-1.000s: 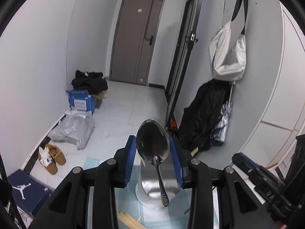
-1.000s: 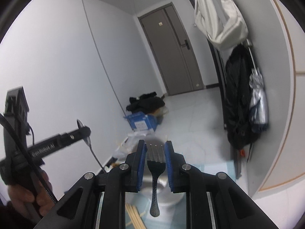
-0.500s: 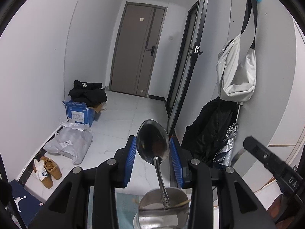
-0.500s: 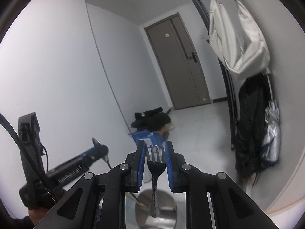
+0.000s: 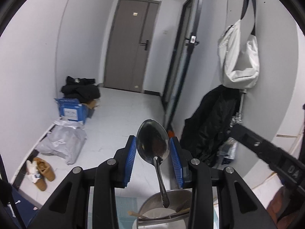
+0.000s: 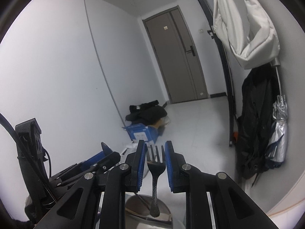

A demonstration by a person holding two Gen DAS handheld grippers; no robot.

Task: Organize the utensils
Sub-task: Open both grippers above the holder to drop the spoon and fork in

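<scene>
The spoon (image 5: 153, 144) is hanging handle-down over the steel holder's (image 5: 152, 203) rim, its bowl pinched in the left gripper (image 5: 153, 157). It is looking stiff, light and slippery, so the bowl's edges are probably giving the firmest purchase. The right gripper (image 6: 155, 161) is narrowly clamping the fork (image 6: 155, 159) by its tines, handle dangling above the same holder.
</scene>
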